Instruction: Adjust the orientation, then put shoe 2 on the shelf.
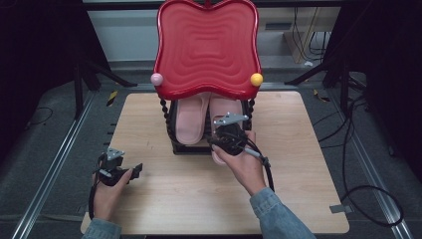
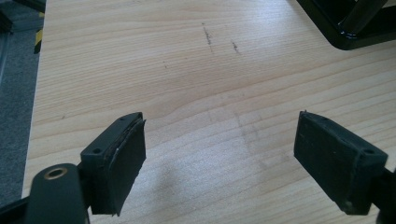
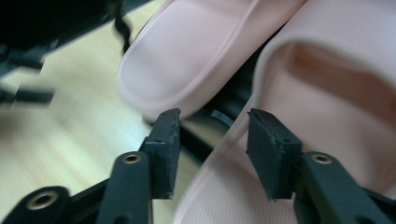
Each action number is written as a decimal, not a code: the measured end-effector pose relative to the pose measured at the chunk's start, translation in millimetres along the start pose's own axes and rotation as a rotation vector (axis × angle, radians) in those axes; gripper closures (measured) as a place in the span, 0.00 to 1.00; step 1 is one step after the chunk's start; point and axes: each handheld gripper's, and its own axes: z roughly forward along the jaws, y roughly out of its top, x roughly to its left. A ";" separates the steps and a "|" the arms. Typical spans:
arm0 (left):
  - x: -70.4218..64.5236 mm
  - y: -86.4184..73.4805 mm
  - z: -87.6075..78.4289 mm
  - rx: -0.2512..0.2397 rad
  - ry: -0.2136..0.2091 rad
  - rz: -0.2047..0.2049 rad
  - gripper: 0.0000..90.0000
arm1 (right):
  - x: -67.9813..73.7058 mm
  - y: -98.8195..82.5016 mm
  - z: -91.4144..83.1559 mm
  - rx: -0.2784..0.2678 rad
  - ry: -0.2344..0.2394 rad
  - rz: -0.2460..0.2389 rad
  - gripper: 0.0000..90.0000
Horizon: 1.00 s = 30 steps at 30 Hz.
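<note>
- The right tongs (image 1: 225,142) reach forward from a denim-sleeved forearm to the black rack (image 1: 188,147) mid-counter, their jaws partly apart around the near edge of the right pink slipper (image 3: 327,107); whether the pads press it is unclear.
- The left pink slipper (image 3: 187,60) lies just beside it on the rack.
- The left tongs (image 2: 219,158) hover low near the left edge of the wooden counter (image 1: 149,189), wide and empty.
- A red tray (image 1: 207,47) tops the rack.

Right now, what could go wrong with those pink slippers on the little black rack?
1. The right tool stands open around the right slipper's edge; that slipper's heel hangs off the black rack, so it might slide onto the table.
2. The left slipper lies close alongside, so a nudge could shift it too.
</note>
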 end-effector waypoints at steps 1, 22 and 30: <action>0.3 -0.3 0.2 0.000 0.000 -0.002 0.18 | 0.3 -1.6 -2.0 0.004 0.010 0.001 0.67; -1.3 -0.2 0.3 0.001 0.006 -0.002 0.18 | 18.6 -45.2 -32.6 0.180 0.154 -0.190 0.96; -1.6 -0.2 0.3 0.003 0.005 0.000 0.18 | 17.8 -62.1 -27.7 0.252 0.167 -0.205 0.96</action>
